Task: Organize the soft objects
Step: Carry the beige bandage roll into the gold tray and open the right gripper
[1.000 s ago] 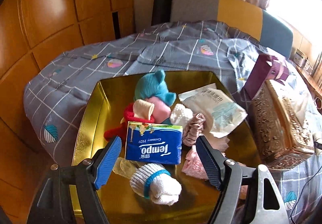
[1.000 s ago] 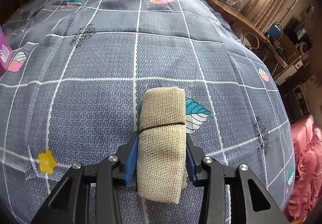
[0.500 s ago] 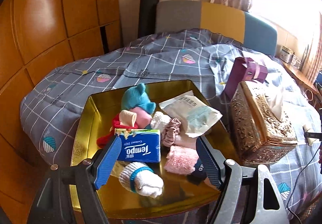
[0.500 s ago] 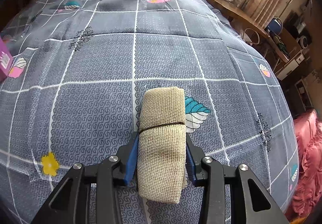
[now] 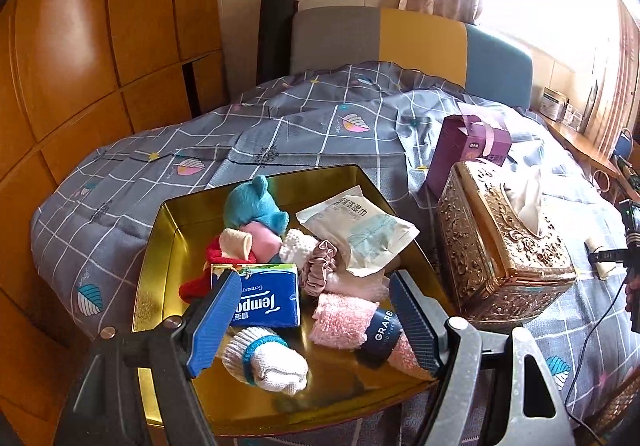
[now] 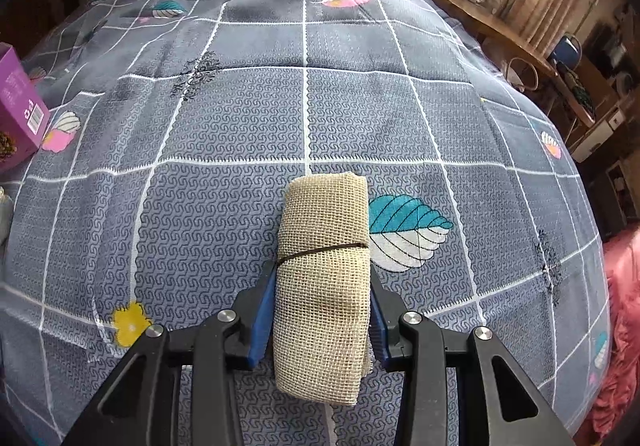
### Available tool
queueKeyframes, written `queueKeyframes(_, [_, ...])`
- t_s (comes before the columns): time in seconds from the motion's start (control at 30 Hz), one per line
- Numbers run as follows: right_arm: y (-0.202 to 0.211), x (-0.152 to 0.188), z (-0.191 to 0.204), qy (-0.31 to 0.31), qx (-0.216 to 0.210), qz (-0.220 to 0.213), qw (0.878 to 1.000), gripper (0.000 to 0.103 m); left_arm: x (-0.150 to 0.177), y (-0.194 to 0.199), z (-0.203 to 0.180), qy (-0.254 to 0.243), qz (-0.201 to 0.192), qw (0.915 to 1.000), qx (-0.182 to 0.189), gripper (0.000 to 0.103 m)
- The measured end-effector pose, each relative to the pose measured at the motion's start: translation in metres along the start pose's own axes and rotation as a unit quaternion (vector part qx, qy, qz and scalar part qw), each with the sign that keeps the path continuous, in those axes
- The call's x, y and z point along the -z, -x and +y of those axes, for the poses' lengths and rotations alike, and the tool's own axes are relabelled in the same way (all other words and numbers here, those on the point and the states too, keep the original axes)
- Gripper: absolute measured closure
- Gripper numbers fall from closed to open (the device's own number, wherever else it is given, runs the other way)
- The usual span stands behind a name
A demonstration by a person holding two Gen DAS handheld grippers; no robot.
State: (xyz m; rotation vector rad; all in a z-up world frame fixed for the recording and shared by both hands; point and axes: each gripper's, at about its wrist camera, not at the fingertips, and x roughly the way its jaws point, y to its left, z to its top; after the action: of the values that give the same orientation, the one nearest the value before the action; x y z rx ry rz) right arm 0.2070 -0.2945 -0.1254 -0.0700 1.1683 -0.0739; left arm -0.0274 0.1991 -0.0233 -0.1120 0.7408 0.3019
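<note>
The right gripper [image 6: 322,310] tips steeply down over the bed, its blue pads pressed against both sides of one beige mesh roll [image 6: 323,278], which is bound by a single dark band. The roll runs from 6 toward 12 o'clock over the grey checked quilt [image 6: 224,213], a teal-and-white leaf print just beside it at 3 o'clock. Whether it rests on the quilt or hangs just above it I cannot tell.

The left gripper [image 5: 316,320] slants downward above the near edge of a gold tray [image 5: 160,246], its two blue pads standing wide apart with nothing between them. In the tray I count one blue Tempo tissue pack [image 5: 266,296] by the left pad, one white rolled sock with a blue band [image 5: 266,360] at 6 o'clock, one pink fluffy sock bundle [image 5: 344,320] partly covered by the right pad, one teal plush [image 5: 254,203] at 12 o'clock, one wet-wipe packet [image 5: 360,230] and one mauve scrunchie [image 5: 320,268]. The red, cream and pink pieces heaped under the plush overlap too much to separate.

At 3 o'clock of the tray stands one ornate gold tissue box [image 5: 500,246], a purple carton [image 5: 468,153] behind it. A dark device at the far right edge is cut off.
</note>
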Motion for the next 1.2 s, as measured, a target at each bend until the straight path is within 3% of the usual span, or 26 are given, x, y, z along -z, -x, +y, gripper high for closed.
queueKeyframes(0.23, [0.003, -0.014, 0.004, -0.034, -0.013, 0.015, 0.999, 0.063, 0.001, 0.002, 0.001, -0.001, -0.002, 1.0, 0.008, 0.025])
queueKeyframes(0.43, [0.034, -0.039, 0.038, -0.007, -0.029, -0.023, 0.999, 0.063, 0.002, 0.003, 0.002, 0.0, -0.003, 0.9999, 0.011, 0.025])
queueKeyframes(0.7, [0.11, -0.078, 0.116, 0.05, -0.099, -0.104, 0.988, 0.063, 0.002, 0.006, 0.005, 0.002, -0.008, 0.9999, 0.011, 0.025])
queueKeyframes(0.8, [0.141, -0.083, 0.157, 0.085, -0.137, -0.131, 0.978, 0.063, 0.001, 0.008, 0.009, 0.005, -0.011, 0.9999, 0.008, 0.025])
queueKeyframes(0.93, [0.185, -0.07, 0.22, 0.152, -0.199, -0.162, 0.955, 0.063, -0.001, 0.013, 0.018, 0.014, -0.019, 0.9997, -0.004, 0.025])
queueKeyframes(1.2, [0.216, 0.006, 0.335, 0.29, -0.292, -0.148, 0.899, 0.063, 0.0, 0.022, 0.044, 0.038, -0.027, 0.9982, -0.037, 0.025])
